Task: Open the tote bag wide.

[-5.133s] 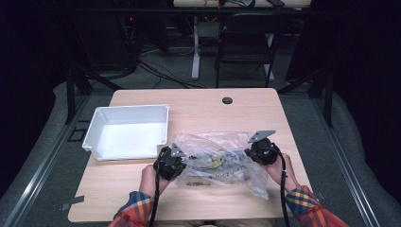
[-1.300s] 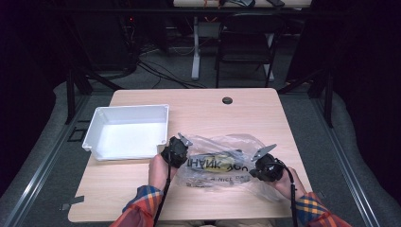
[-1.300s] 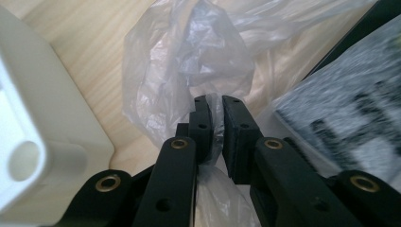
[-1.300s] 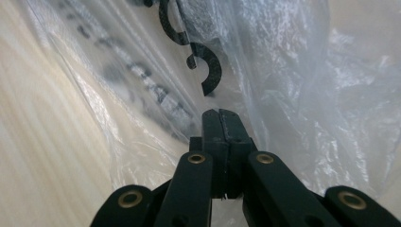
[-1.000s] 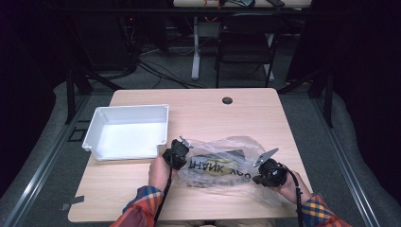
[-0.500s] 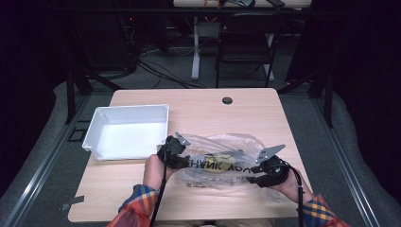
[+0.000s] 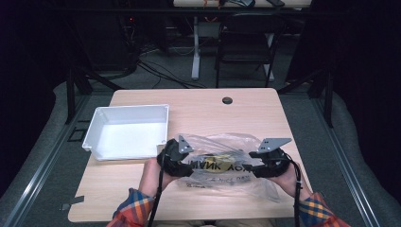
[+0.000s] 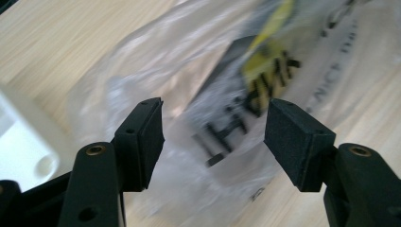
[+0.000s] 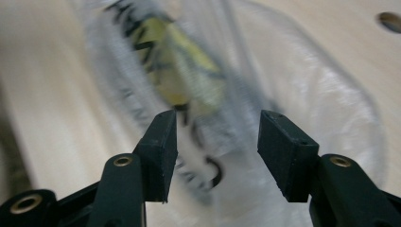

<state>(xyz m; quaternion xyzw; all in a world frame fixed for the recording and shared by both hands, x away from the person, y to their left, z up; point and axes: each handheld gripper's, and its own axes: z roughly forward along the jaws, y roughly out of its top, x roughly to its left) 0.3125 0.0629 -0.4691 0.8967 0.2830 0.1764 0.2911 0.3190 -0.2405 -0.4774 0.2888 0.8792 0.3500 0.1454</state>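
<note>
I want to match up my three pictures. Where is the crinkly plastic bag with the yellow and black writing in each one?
High view: the plastic bag lies low on the table, between the two grippers.
Left gripper view: it sprawls across the middle, behind the open jaws.
Right gripper view: it covers the centre and right, behind the open jaws.
Shared landmark: the yellow patch with black letters.

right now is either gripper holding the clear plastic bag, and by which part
Nothing is held. The left gripper and right gripper both stand open over the clear plastic bag with black and yellow print, jaws apart, not pinching it.
</note>
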